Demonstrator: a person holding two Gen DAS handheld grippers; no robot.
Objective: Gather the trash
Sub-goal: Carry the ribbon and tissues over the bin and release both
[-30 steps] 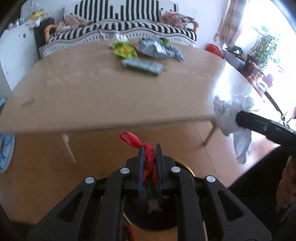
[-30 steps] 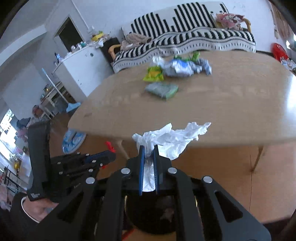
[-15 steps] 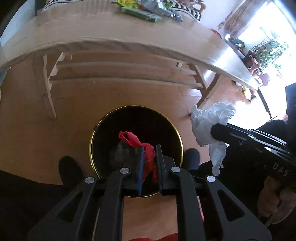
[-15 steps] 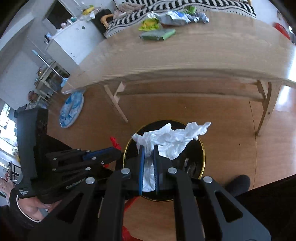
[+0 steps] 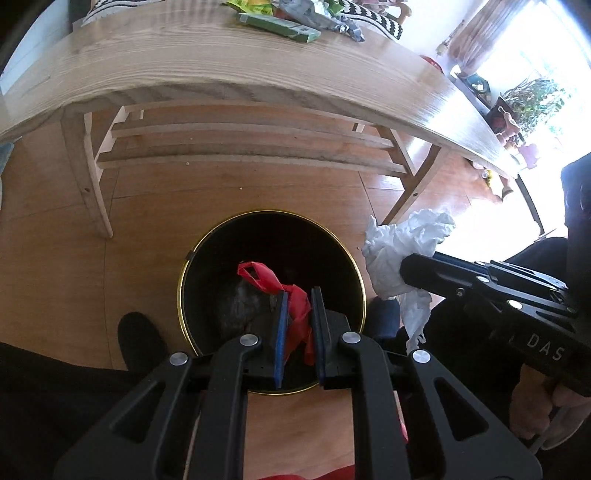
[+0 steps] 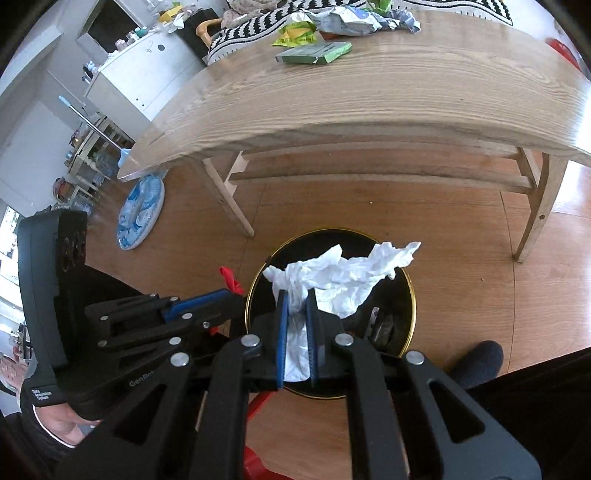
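Observation:
A black bin with a gold rim point(image 5: 221, 229) point(image 6: 408, 284) stands on the wooden floor in front of the table. My left gripper point(image 5: 298, 295) hangs over its mouth, shut on a red scrap point(image 5: 273, 282). In the right wrist view my right gripper point(image 6: 295, 299) is shut on a crumpled white tissue point(image 6: 343, 273) above the same bin. The left wrist view shows that tissue point(image 5: 402, 243) beside the bin's right rim. Dark trash lies at the bin's bottom. More trash point(image 5: 280, 26) point(image 6: 314, 53) lies on the far side of the table.
The wooden table point(image 5: 229, 70) point(image 6: 369, 99) overhangs just behind the bin, its legs point(image 5: 88, 184) point(image 6: 535, 214) to either side. The person's dark feet point(image 5: 140, 339) point(image 6: 476, 363) flank the bin. A blue round mat point(image 6: 142, 210) lies on the floor at left.
Both grippers tipped downward and sank from table height to over the bin, then held still. Each kept its grip on its piece of trash.

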